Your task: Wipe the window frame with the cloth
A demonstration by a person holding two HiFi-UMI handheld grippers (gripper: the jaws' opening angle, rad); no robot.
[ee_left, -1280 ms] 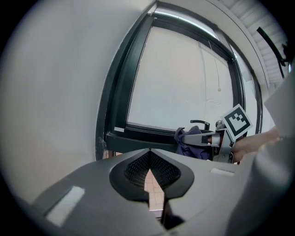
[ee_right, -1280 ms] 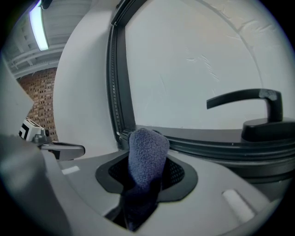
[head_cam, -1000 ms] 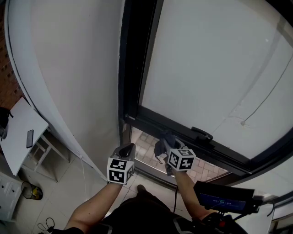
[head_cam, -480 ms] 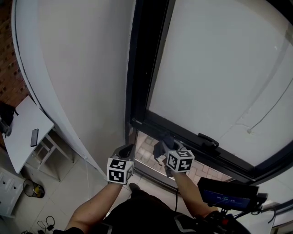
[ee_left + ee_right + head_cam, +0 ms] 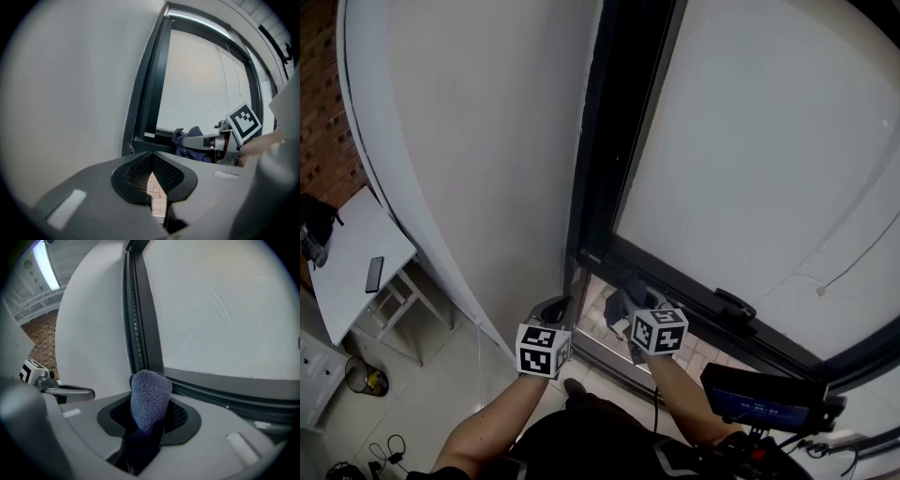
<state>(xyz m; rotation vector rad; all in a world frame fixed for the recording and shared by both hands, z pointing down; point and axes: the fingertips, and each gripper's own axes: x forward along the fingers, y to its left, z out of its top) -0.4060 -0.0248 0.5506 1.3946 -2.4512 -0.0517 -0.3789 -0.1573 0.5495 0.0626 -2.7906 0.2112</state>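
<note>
A dark window frame runs up beside a white wall and along the bottom of frosted glass. My right gripper is shut on a blue-grey cloth, whose rounded end sticks up between the jaws just short of the frame's lower corner. The cloth also shows in the left gripper view, bunched against the bottom rail. My left gripper hangs to the left of it, near the wall, jaws closed together with nothing between them.
A black handle sits on the bottom rail to the right. Brick paving shows through the gap below the rail. A white table with a phone stands far down left. A dark device sits at the person's right.
The head view has shifted, so the frame sits further right. Both grippers keep their places by the lower corner, with the cloth still held.
</note>
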